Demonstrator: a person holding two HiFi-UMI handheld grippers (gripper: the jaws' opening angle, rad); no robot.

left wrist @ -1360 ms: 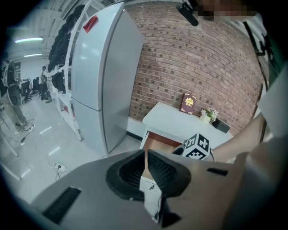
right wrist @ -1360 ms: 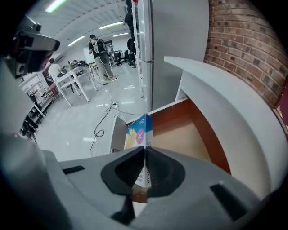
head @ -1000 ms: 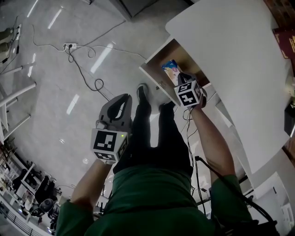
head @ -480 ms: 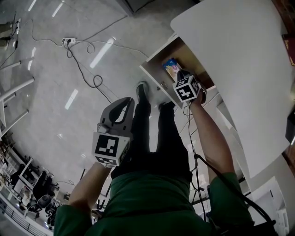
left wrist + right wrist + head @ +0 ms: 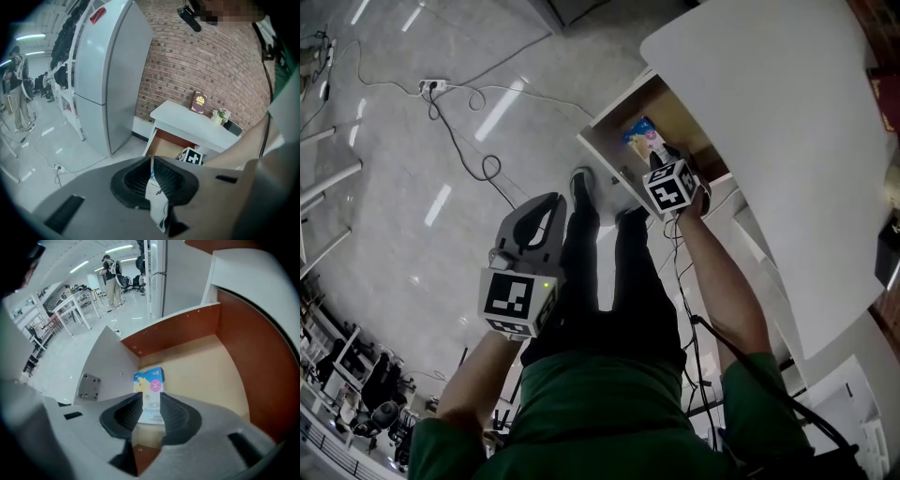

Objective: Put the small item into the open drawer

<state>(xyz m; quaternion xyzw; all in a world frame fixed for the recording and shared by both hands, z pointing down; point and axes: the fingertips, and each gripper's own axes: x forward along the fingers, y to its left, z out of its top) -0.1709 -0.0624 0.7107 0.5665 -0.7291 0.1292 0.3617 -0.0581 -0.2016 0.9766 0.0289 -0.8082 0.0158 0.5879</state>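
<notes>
A small blue and white packet (image 5: 151,380) lies flat on the floor of the open drawer (image 5: 178,329), near its left wall. My right gripper (image 5: 151,405) hangs just above the packet. Its jaws are opening, and the pads stand apart from the packet, which shows through the gap. In the head view the right gripper (image 5: 661,157) reaches into the drawer (image 5: 602,155) next to the packet (image 5: 643,139). My left gripper (image 5: 551,202) is held out over the floor, away from the drawer. Its jaws are together with nothing between them (image 5: 152,161).
The drawer belongs to a white desk (image 5: 769,122) that stands against a brick wall (image 5: 225,70). A book (image 5: 199,101) and a small plant (image 5: 218,115) stand on the desk. A power strip with cables (image 5: 431,89) lies on the floor. A grey fridge (image 5: 110,75) stands to the desk's left.
My right gripper has drawn slightly back towards the drawer's front, while the packet stays in the drawer. The left gripper has hardly moved.
</notes>
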